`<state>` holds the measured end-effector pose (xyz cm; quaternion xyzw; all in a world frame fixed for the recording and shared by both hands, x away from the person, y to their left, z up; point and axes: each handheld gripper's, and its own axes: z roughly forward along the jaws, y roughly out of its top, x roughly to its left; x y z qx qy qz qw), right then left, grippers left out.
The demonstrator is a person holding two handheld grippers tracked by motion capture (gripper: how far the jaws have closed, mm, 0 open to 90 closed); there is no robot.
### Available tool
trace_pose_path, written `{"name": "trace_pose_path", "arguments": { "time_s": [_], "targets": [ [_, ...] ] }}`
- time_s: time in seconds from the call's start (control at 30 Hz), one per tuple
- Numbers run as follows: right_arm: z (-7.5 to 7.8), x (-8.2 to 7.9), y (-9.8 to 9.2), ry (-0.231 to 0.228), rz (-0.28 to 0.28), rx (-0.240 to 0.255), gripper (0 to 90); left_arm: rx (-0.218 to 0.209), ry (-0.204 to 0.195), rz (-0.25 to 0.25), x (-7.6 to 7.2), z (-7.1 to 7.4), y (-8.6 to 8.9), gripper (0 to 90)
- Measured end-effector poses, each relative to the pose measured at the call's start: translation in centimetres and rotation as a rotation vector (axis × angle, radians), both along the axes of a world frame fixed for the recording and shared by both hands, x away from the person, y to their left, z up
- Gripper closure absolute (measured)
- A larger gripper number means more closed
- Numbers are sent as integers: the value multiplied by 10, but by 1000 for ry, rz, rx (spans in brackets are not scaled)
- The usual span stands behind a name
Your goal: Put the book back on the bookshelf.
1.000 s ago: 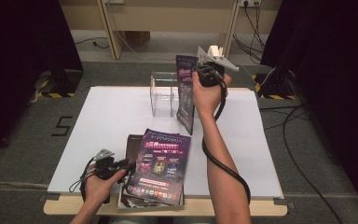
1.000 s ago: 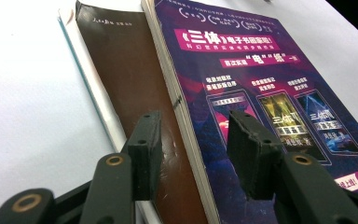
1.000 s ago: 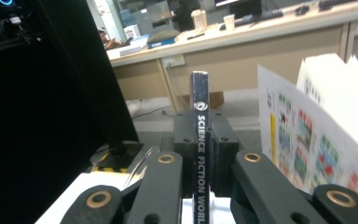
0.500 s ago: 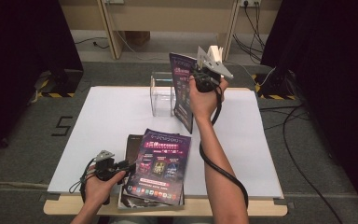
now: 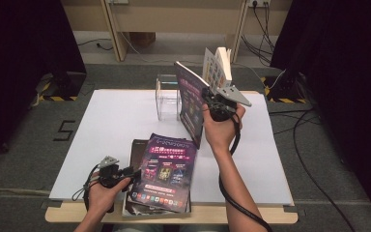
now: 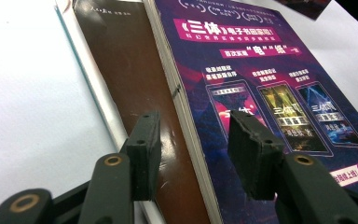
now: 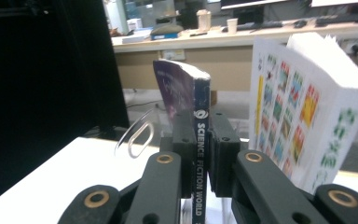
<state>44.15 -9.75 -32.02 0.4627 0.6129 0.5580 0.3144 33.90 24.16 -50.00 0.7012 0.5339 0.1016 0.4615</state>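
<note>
Since a second ago the right gripper has carried its magazine leftward and a little lower, closer to the clear acrylic holder at the table's far side. Its jaws clamp the magazine's spine (the right gripper view shows the pads pressed on both sides), with the magazine upright and slightly tilted. The right forearm reaches forward, the hand raised above the table. The left gripper rests low at the near edge beside the stacked magazines; its jaws stand apart, seemingly straddling the top magazine's edge without pinching it.
</note>
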Motion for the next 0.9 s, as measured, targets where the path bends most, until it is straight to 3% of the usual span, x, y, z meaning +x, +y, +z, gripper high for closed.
{"name": "trace_pose_path", "arguments": {
  "time_s": [0.37,0.57,0.8,0.9],
  "targets": [
    [-5,-12,-9,36,5,-10,816,-1,1,1,0,0,0,537],
    [-7,-8,-8,77,22,-31,789,-2,2,1,0,0,0,535],
    [-7,-3,-4,77,20,-52,746,-4,2,3,0,0,2,534],
    [-7,0,-4,94,36,-36,732,-3,2,2,0,0,1,534]
  ]
}}
